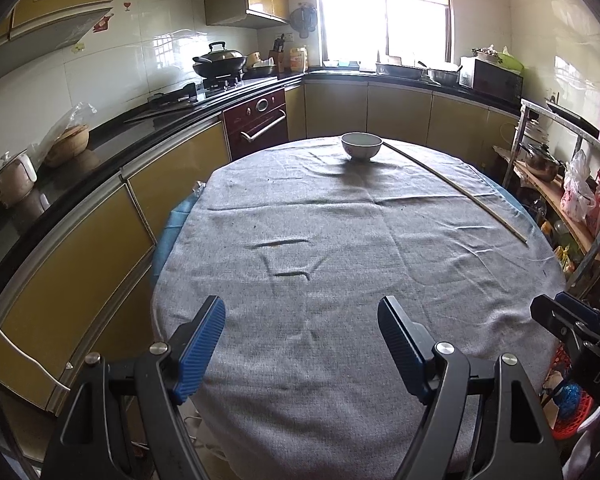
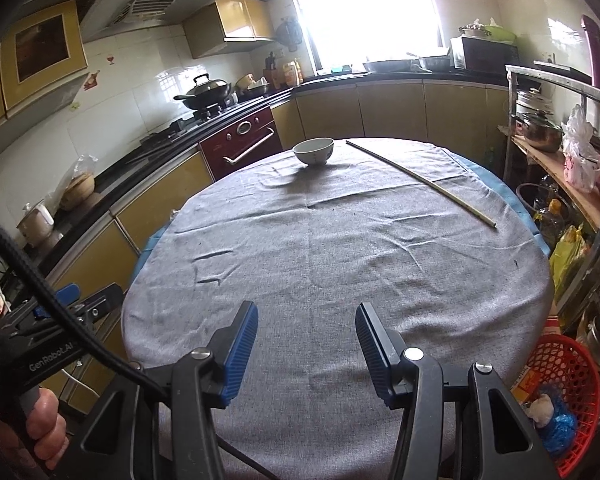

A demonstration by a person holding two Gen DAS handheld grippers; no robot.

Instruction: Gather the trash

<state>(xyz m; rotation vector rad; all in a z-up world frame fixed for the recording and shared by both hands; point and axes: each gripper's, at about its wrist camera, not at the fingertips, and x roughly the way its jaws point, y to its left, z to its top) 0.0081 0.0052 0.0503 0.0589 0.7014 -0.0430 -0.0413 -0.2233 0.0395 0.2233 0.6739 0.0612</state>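
Left wrist: left gripper spread wide, empty; right gripper likewise, above tablecloth.

One white ceramic bowl on the grey cloth; one long thin pale wooden stick; one red plastic mesh basket; two black grippers with blue pads, left and right.

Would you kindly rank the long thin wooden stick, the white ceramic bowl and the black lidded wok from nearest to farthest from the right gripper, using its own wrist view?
1. Long thin wooden stick, on the table's right.
2. White ceramic bowl, at the table's far edge.
3. Black lidded wok, on the stove at far left.

The right gripper is open.
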